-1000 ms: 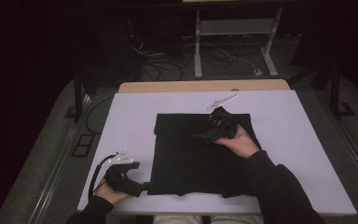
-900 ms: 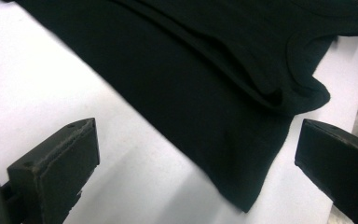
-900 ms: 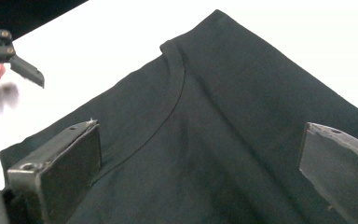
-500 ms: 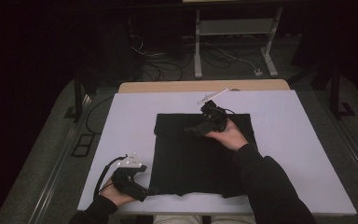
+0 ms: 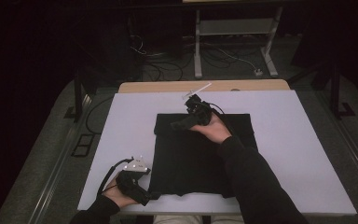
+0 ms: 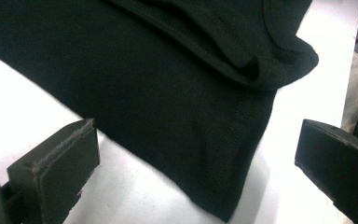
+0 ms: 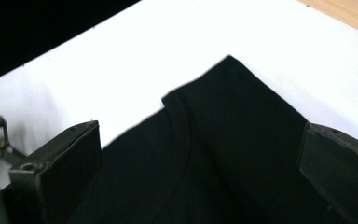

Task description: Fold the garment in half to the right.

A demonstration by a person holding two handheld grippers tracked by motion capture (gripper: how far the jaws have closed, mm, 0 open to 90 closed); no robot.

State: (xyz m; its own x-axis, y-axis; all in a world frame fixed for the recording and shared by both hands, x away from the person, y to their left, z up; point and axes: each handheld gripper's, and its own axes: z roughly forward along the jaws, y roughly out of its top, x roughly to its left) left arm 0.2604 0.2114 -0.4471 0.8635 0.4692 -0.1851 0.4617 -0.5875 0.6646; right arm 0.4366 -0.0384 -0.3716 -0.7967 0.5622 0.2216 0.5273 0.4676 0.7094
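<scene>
A black folded garment (image 5: 193,156) lies flat in the middle of the white table (image 5: 303,140). My left gripper (image 5: 147,196) sits at the garment's near-left corner. Its jaws stand wide open in the left gripper view, with the hemmed corner of the garment (image 6: 168,93) lying on the table between them and my left gripper (image 6: 196,158) not touching it. My right gripper (image 5: 176,125) hovers over the far edge, pointing toward the far-left corner. In the right gripper view my right gripper (image 7: 200,144) is open above the garment (image 7: 233,154), whose curved seam runs beneath.
A wooden strip (image 5: 242,86) borders the table's far edge, with a thin white stick (image 5: 196,91) lying across it. Beyond, on the dark floor, are cables (image 5: 168,56) and a metal stand (image 5: 233,28). White table surface shows to the left and right of the garment.
My right gripper has moved left along the garment's far edge. My left gripper has shifted a little toward the near-left corner. Both stay open.
</scene>
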